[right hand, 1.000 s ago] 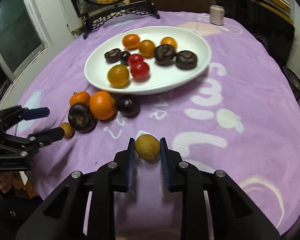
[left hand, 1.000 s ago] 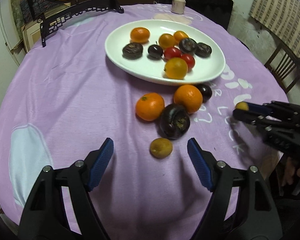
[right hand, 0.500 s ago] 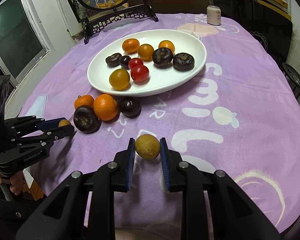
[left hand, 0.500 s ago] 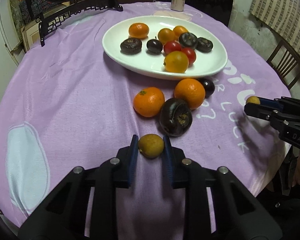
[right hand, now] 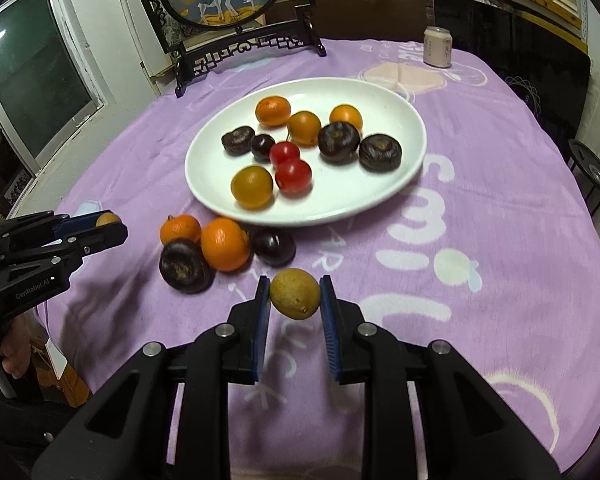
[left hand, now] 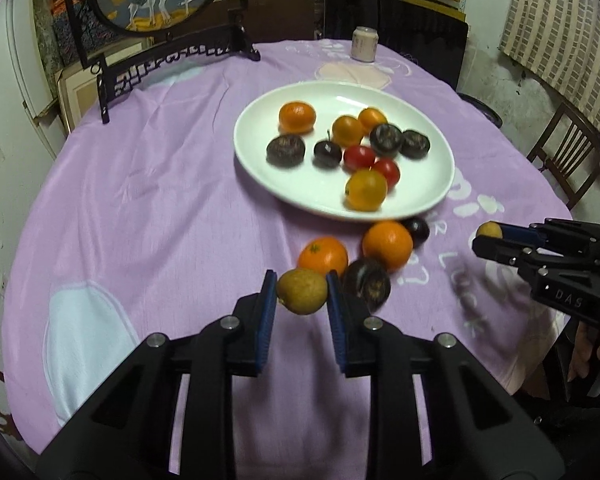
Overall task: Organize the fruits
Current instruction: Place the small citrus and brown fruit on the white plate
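L gripper (left hand: 302, 290) now clenched on a small yellow-brown fruit (left hand: 301, 291). 1 s ago my L jaws were wide apart w/ that fruit lying on the desk between them; half a sec ago they had closed on it, and now it looks lifted off the purple cloth (left hand: 148, 208), though blur makes the gap hard to confirm. R gripper (right hand: 295, 295) also grasping a yellow-brown fruit (right hand: 295, 294), same hold as 1 s ago, carried higher, shadow on the cloth below.

So both pickups look done; next step is prob transport to the white plate (right hand: 220, 196), which already holds oranges, dark plums, red tomatoes. Still loose on the desk just beside the plate's near rim: two oranges (right hand: 225, 244) touching, a big dark fruit (right hand: 185, 266) and a smaller dark plum (right hand: 273, 247). Those four remain after this pair.
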A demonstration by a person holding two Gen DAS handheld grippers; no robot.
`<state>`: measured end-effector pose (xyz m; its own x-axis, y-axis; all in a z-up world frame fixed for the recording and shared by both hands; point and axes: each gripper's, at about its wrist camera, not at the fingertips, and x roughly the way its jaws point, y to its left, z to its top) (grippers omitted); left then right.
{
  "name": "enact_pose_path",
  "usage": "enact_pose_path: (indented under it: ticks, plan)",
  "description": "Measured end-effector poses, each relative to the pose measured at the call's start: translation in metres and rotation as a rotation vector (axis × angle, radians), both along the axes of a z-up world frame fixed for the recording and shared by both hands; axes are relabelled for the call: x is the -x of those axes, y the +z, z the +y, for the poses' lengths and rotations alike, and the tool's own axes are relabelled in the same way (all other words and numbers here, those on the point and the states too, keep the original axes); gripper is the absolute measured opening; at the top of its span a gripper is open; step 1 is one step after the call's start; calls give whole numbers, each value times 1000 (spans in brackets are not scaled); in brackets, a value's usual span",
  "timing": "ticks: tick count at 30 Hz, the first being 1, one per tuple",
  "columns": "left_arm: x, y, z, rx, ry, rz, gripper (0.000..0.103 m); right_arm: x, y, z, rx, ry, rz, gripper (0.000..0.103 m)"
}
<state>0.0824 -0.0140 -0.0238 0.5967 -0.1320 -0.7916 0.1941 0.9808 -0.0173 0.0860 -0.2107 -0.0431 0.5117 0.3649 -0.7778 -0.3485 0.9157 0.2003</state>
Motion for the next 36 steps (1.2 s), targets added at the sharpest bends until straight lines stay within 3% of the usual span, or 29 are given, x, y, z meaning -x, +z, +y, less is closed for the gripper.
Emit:
enact_pose_path:
  ticks: [5,11,19,27,28,29,30,36]
  plan:
    - [-25,6,-8,6,-20,0,25,-15,7,6,12,3,-11,25]
    - [-81,11,-21,4,11,5,25,-61,22,14,17,-2,-50,25]
    - [-155,3,-27,17,78,28,25,-126,11,29,44,-25,-34,25]
    - [-172,-12,-22,26,98,64,26,-148,-2,39,45,1,-4,25]
    - [-173,-12,-20,39,99,67,29,-149,-1,40,44,-4,-4,30]
    - [-173,-10,-18,58,100,69,42,-149,-1,39,31,-6,1,42]
    - [-173,-9,-17,64,104,64,56,-149,1,38,32,-16,-2,48]
    - [-142,18,-5,78,109,-15,57,-114,28,24,37,-29,-74,50]
